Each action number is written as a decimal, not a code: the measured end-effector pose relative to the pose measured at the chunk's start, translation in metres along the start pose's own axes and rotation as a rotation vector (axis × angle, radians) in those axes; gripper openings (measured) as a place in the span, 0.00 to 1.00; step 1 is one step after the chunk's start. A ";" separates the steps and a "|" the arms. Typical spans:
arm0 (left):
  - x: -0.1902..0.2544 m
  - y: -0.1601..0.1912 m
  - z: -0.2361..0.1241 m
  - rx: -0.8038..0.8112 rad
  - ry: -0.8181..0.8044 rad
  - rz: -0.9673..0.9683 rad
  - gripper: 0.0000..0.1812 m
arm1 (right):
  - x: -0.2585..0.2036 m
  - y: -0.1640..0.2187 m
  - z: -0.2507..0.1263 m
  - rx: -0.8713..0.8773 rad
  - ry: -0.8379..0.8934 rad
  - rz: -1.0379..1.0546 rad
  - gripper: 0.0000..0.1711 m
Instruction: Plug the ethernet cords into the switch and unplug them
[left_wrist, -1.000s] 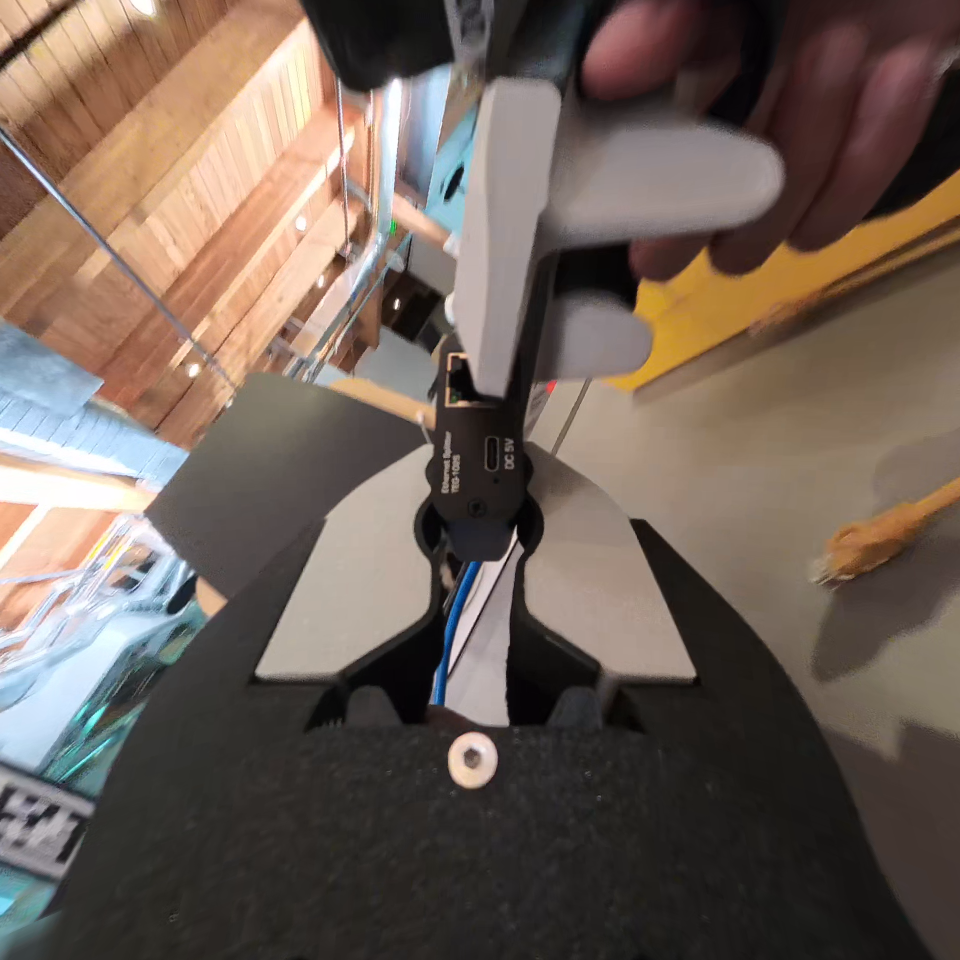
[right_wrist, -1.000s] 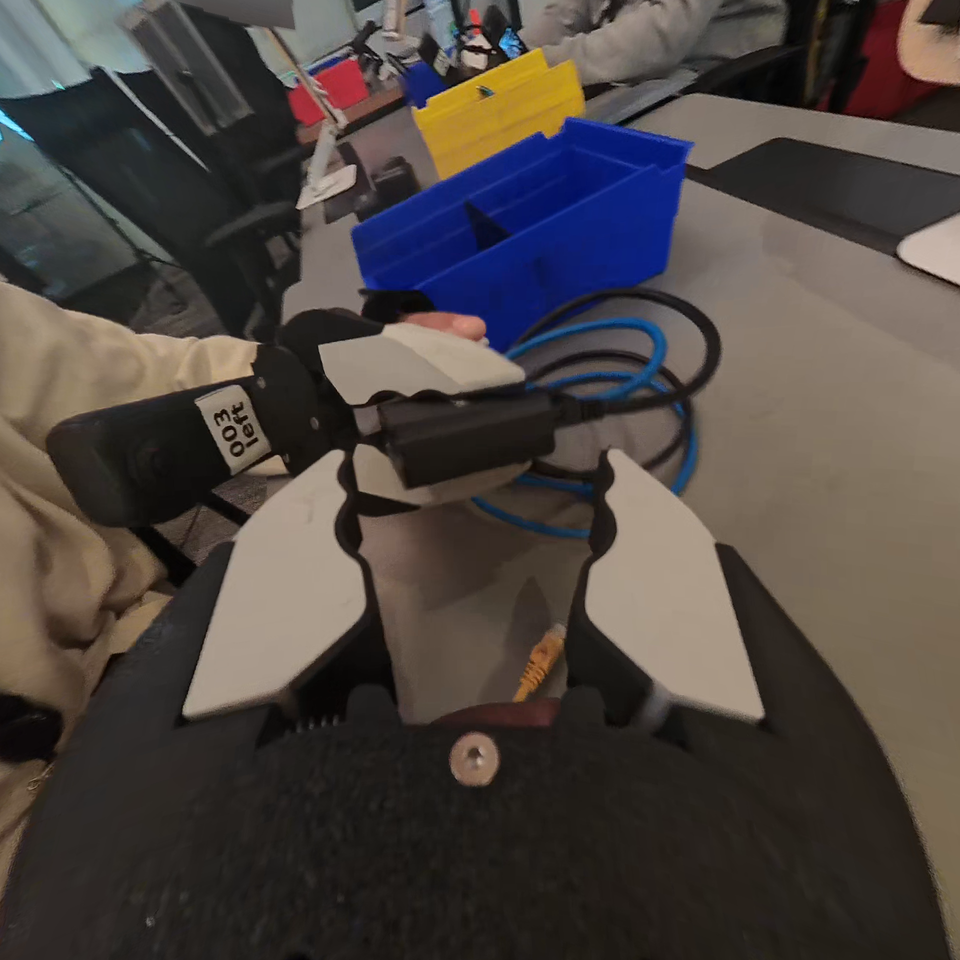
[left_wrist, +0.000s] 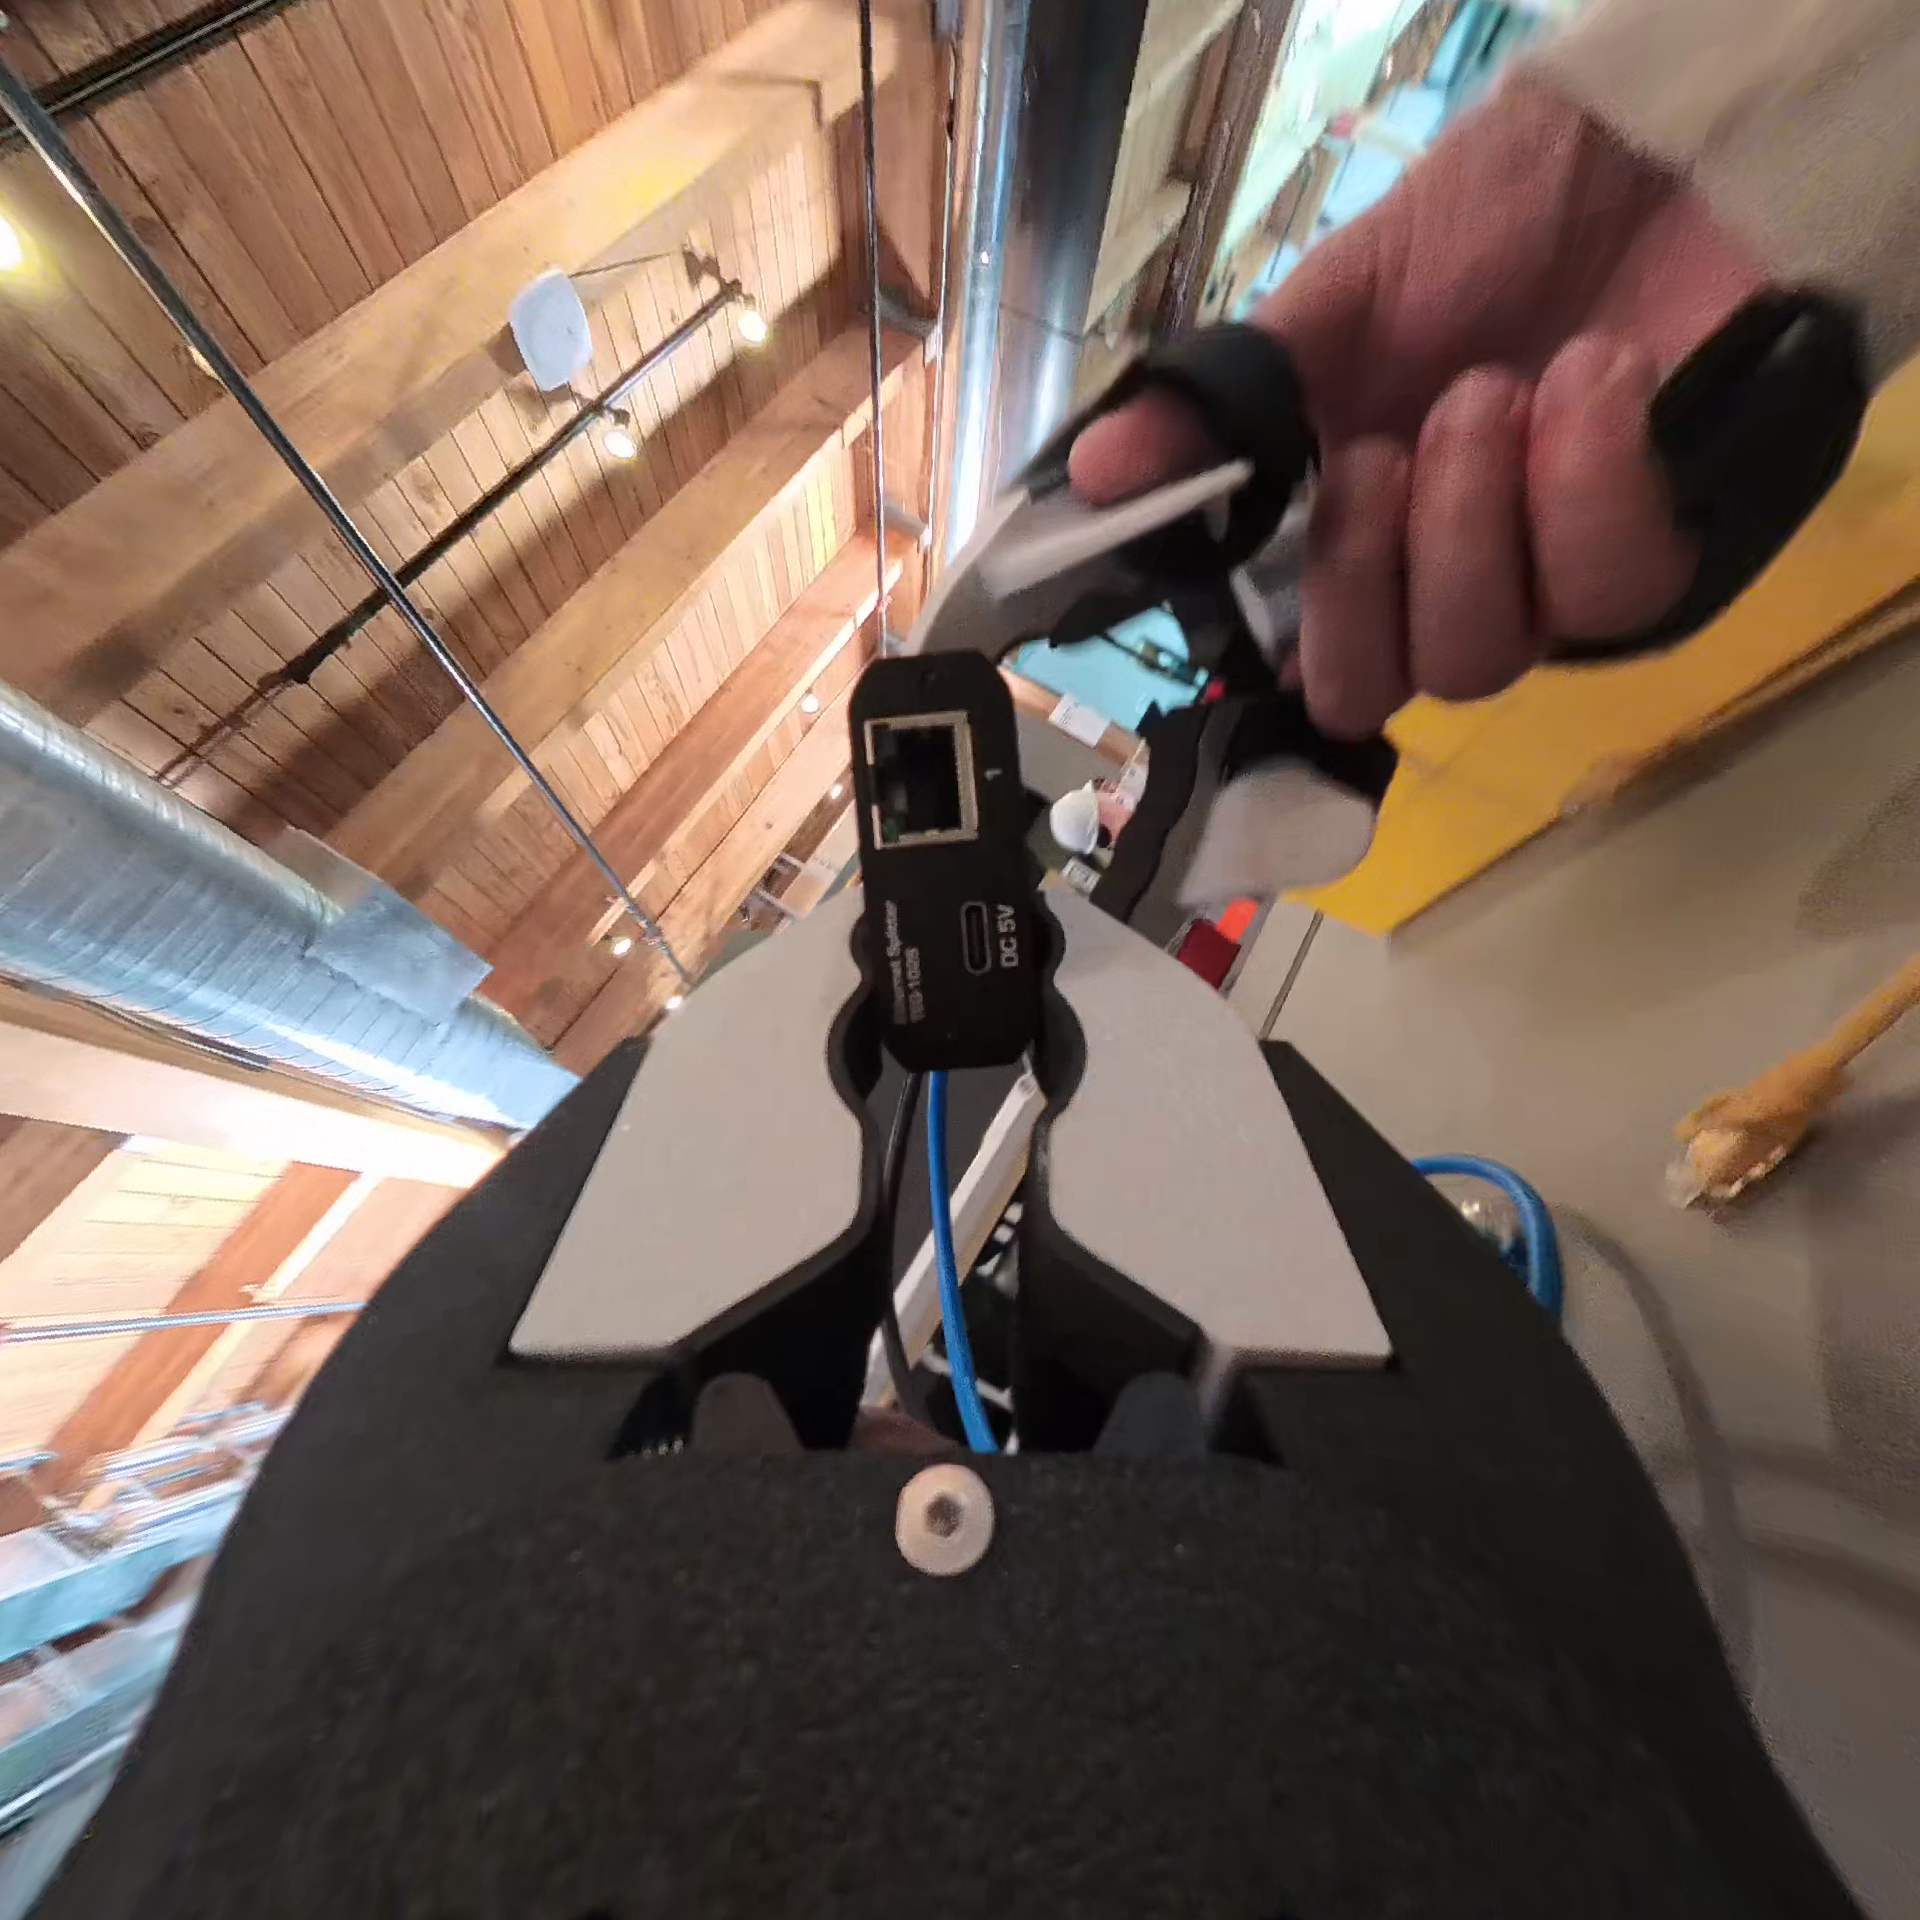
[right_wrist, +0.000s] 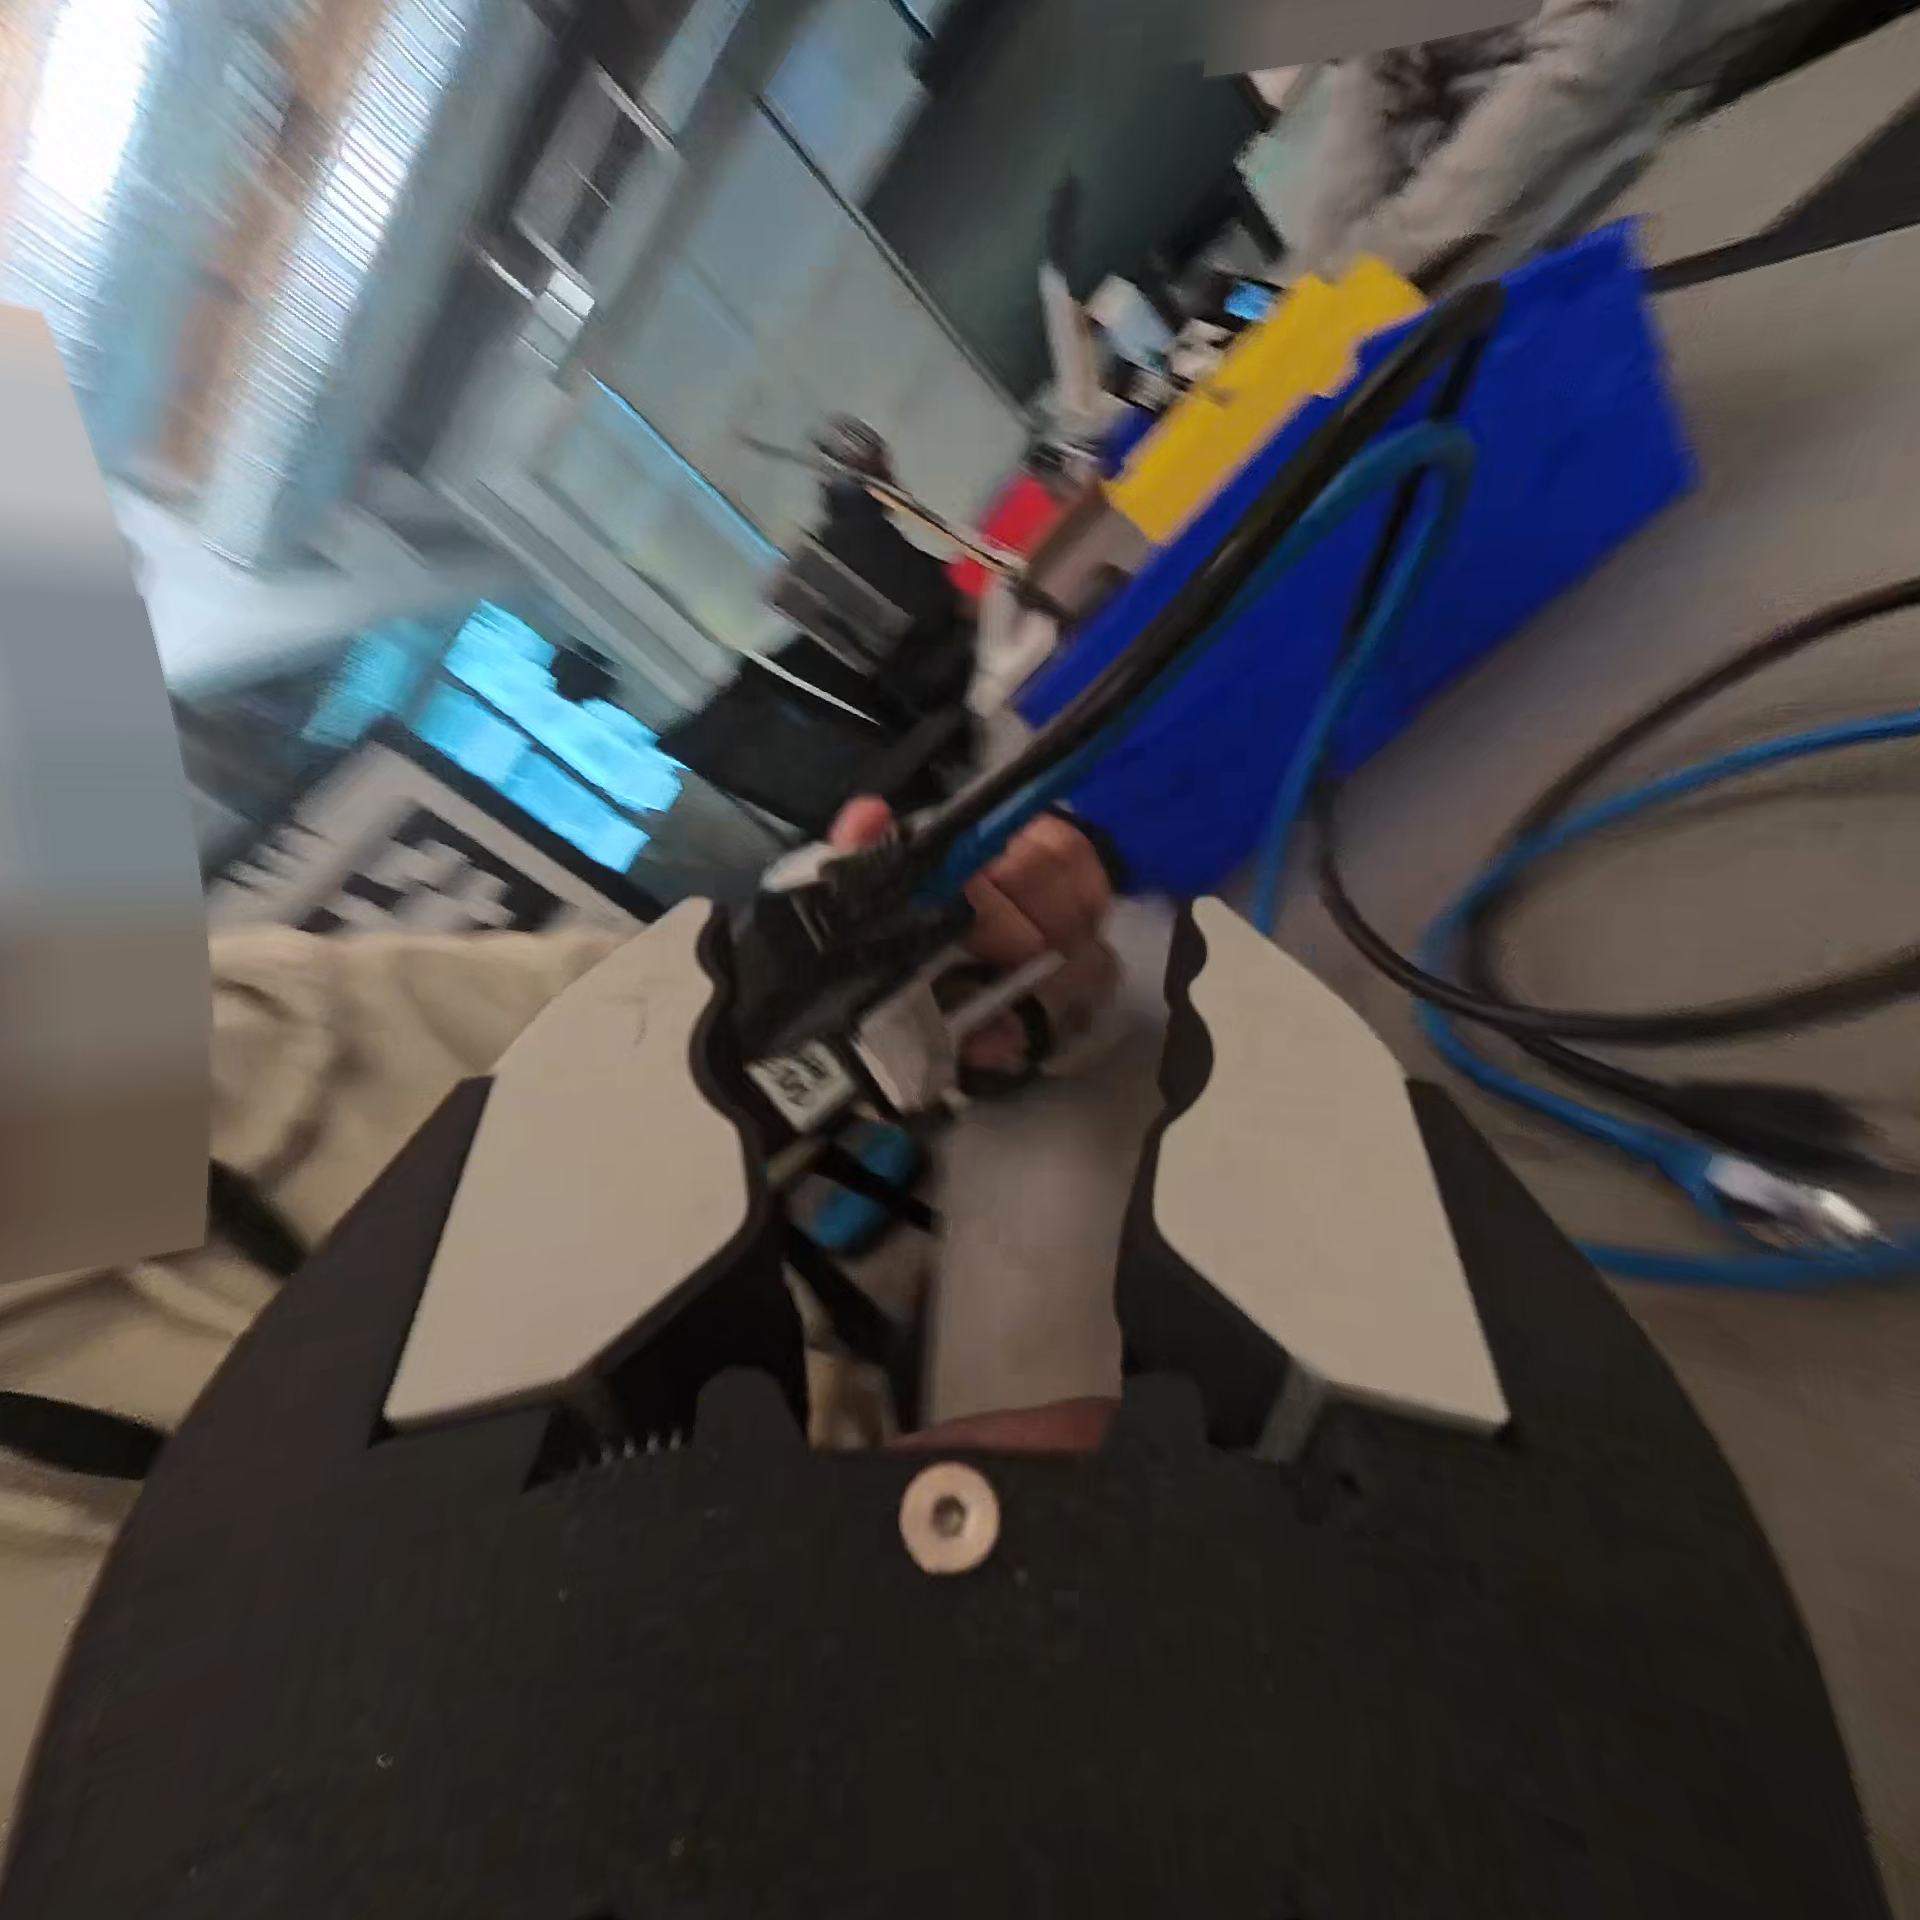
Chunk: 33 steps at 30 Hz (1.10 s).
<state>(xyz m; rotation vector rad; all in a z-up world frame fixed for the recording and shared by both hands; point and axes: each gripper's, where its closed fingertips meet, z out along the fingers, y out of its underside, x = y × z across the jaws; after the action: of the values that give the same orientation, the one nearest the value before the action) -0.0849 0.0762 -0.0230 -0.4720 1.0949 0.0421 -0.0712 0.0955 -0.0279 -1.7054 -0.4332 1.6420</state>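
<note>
Two close wrist cameras, face to face

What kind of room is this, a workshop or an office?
Probably a shared workshop or lab in a converted loft: a timber ceiling with bare metal ducting, and grey worktables holding blue and yellow parts bins.

White print on the black switch (left_wrist: 940, 883)
We see small white lettering beside its oval port and a mark by its socket; in the right wrist view, a white sticker (right_wrist: 805, 1081) is too blurred to read.
</note>
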 end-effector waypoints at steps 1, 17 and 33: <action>-0.002 -0.006 -0.001 0.020 0.001 -0.038 0.13 | -0.007 -0.002 0.005 0.026 -0.089 0.063 0.46; 0.022 0.049 -0.006 -0.383 0.277 -0.371 0.16 | 0.008 -0.017 0.014 0.087 0.292 -0.356 0.17; 0.017 0.068 0.010 -0.583 0.301 -0.233 0.14 | 0.010 -0.009 0.024 0.135 0.549 -0.642 0.17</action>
<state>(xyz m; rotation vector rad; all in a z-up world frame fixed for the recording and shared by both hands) -0.0862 0.1380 -0.0576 -1.1561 1.3123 0.0877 -0.0906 0.1148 -0.0269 -1.6030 -0.5109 0.6976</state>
